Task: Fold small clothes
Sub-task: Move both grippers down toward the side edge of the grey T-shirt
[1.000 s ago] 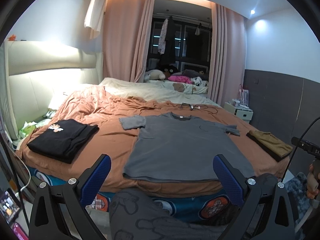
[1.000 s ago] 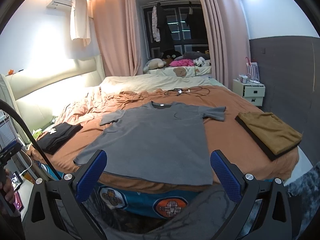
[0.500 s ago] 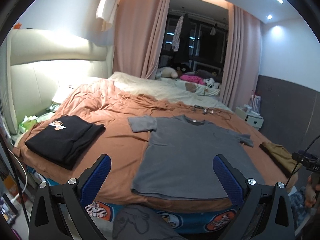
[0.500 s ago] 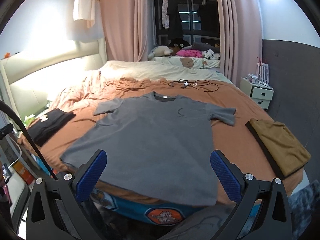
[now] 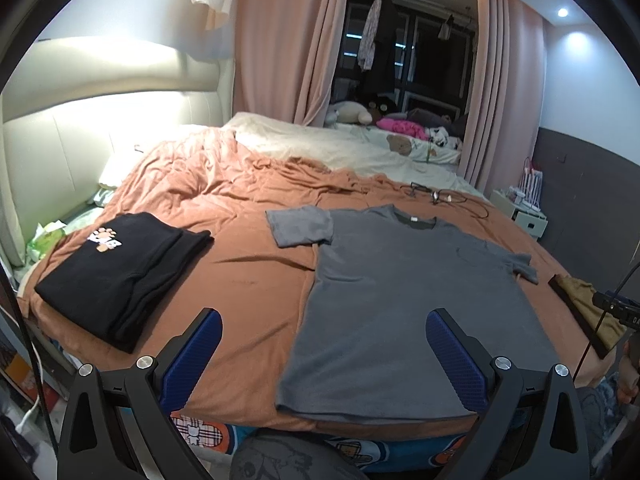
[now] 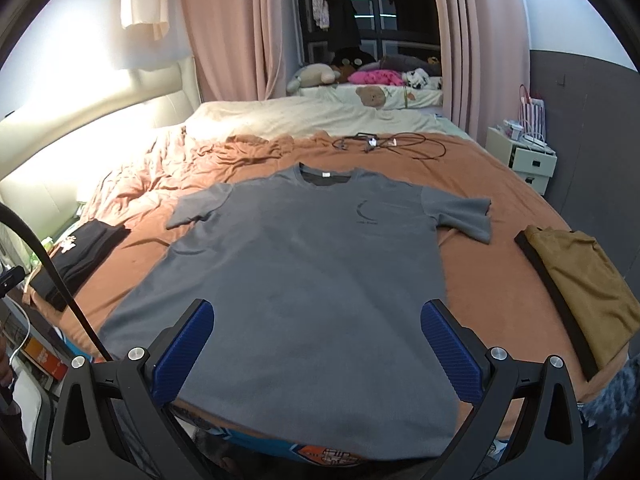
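A grey T-shirt (image 5: 404,300) lies flat and face up on the orange bedspread (image 5: 240,264), collar away from me, both sleeves spread out. It also shows in the right wrist view (image 6: 304,276). My left gripper (image 5: 324,344) is open and empty, above the shirt's lower left hem near the bed's front edge. My right gripper (image 6: 316,340) is open and empty, above the shirt's lower middle part.
A folded black garment (image 5: 120,272) lies at the bed's left edge. A folded mustard garment (image 6: 584,288) lies at the right edge. Cables (image 6: 384,144) lie beyond the collar. A white nightstand (image 6: 524,160) stands at the right. Rumpled bedding lies at the back left.
Both grippers have moved forward and closer to the bed, so the grey shirt looms larger. Both stay open and empty. The shirt has not moved.
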`<state>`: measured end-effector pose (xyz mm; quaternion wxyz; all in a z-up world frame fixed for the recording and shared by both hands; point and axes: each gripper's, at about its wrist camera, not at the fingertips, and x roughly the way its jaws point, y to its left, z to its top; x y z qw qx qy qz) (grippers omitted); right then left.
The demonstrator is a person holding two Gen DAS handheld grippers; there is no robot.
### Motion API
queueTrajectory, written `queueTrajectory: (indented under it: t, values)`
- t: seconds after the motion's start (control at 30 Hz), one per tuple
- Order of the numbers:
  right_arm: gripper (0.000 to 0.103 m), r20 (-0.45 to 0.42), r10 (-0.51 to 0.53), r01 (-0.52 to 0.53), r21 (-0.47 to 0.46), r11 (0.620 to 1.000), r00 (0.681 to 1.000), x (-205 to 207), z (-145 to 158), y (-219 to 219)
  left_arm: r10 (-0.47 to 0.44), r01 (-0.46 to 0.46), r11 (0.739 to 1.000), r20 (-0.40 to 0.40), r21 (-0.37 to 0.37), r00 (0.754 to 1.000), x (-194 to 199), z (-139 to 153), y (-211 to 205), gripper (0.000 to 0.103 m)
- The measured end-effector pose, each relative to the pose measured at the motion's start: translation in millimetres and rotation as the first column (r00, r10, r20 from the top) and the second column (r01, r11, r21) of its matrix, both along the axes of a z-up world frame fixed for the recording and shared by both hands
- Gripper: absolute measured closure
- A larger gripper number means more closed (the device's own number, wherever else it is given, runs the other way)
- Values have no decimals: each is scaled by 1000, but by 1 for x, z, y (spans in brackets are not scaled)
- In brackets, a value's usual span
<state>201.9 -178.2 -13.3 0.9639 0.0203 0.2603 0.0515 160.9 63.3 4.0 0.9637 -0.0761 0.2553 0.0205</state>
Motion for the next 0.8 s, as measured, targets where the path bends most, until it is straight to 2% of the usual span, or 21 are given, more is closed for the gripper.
queueTrajectory:
  t: [0.23, 0.4, 0.53, 0.8]
  values:
    - [0, -3, -33, 33, 34, 999, 999, 34, 3, 3, 4, -5, 1000, -41, -17, 999, 40, -12, 10, 1]
    - [0, -1, -10, 10, 48, 999, 1000, 53, -4, 3, 5, -6, 1000, -59, -20, 998, 68, -16, 16, 2]
    - [0, -27, -10, 11, 26, 1000, 1000, 79, -9, -5, 1, -2, 1000, -74, -12, 997, 92, -17, 20, 6]
    - [0, -46, -16, 19, 61, 998, 999, 132, -9, -5, -30, 28, 999, -78, -21, 997, 149, -16, 31, 9]
